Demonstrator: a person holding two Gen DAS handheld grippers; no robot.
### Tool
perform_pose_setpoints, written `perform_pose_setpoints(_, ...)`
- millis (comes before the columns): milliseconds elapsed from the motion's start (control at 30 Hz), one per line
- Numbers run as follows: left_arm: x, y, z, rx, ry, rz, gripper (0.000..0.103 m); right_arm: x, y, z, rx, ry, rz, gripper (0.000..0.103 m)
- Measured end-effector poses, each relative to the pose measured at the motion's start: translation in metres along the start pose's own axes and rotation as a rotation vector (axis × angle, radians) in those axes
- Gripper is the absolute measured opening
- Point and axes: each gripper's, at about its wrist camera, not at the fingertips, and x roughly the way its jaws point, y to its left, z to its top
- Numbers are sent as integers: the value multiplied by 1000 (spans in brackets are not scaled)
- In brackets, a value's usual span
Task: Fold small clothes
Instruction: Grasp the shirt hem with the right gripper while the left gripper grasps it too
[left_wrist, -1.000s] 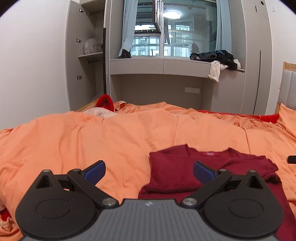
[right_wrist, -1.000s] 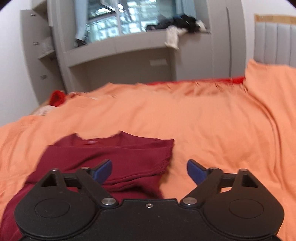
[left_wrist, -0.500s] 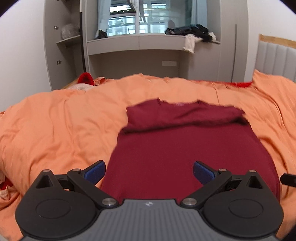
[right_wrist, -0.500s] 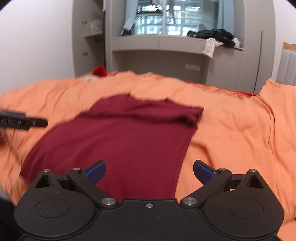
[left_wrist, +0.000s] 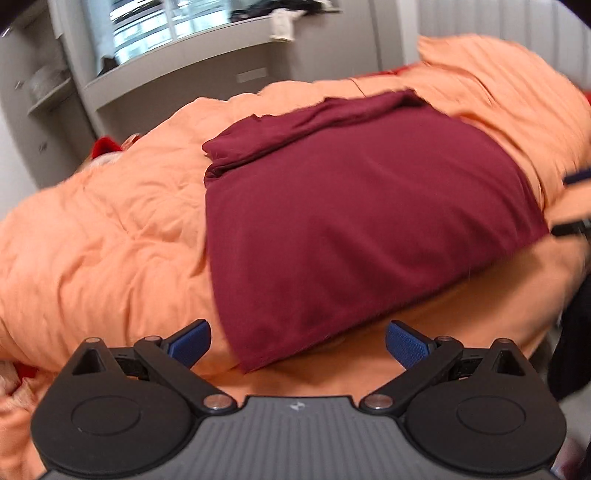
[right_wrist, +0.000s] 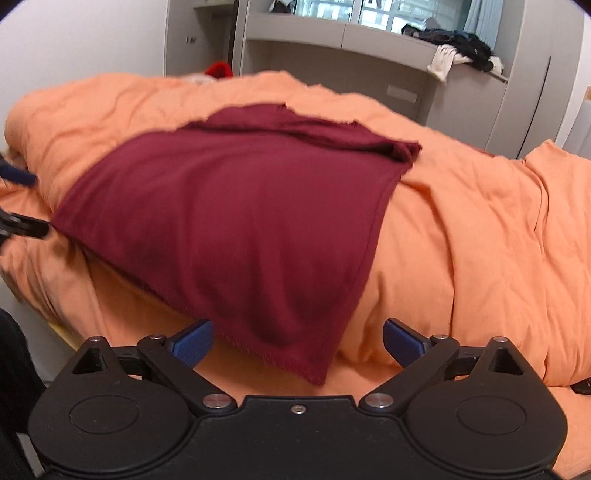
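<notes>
Hovering with jaws spread and empty, left gripper (left_wrist: 297, 341) and right gripper (right_wrist: 297, 341) face the maroon shirt (left_wrist: 354, 206) on the orange duvet (left_wrist: 103, 221). Hem corners at 12 o'clock; pinching duvet too would drag the fold crooked.

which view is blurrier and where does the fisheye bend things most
Left wrist view: more motion blur; the orange duvet and window shelf smear, while the left gripper stays sharp. Right wrist view: the maroon shirt is soft near its hem, the background crisper. Both bend straight cabinet lines near the rim.
</notes>
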Motion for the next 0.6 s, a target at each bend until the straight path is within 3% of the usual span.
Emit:
perform_pose_setpoints(133, 4, -4, -4, 105, 15, -27, 102, 24, 5, -6, -74, 64, -54, 93)
perform_pose_setpoints(300, 12, -15, -5, 160, -17, -9, 102, 48, -19, -10, 104, 110, 95, 79)
perform_pose_setpoints(433, 18, -23, -5, 188, -15, -19, 102, 54, -30, -8, 155, 113, 143, 69)
perform_pose_setpoints(467, 19, -25, -5, 203, -19, -12, 102, 55, -32, -7, 158, 127, 151, 53)
perform_pose_setpoints(500, 19, -28, -5, 216, -26, -8, 102, 57, -33, -6, 161, 148, 165, 28)
perform_pose_setpoints(533, 19, -30, -6, 227, -31, -7, 102, 58, -36, -5, 169, 169, 170, 15)
perform_pose_setpoints(600, 18, -34, -7, 248, -39, -5, 102, 54, -40, -3, 190, 172, 181, 7)
